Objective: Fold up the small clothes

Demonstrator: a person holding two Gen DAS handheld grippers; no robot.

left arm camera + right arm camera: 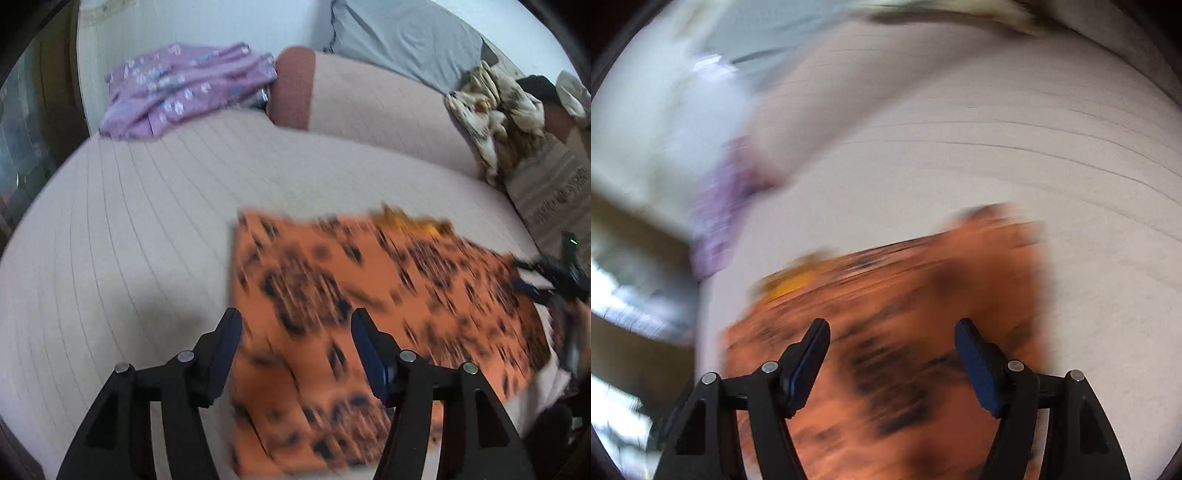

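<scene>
An orange garment with dark spots [369,314] lies flat on the pale pink bed cover [129,229]. My left gripper [295,328] is open and empty, just above the garment's near left edge. My right gripper [892,336] is open and empty over the same orange garment [905,332]; that view is heavily blurred. The right gripper also shows in the left wrist view [554,273] at the garment's far right edge.
A crumpled purple flowered garment [184,85] lies at the back left; it shows blurred in the right wrist view [720,221]. A pink bolster [369,99], a grey pillow [399,33] and a cream patterned cloth [495,114] lie along the back.
</scene>
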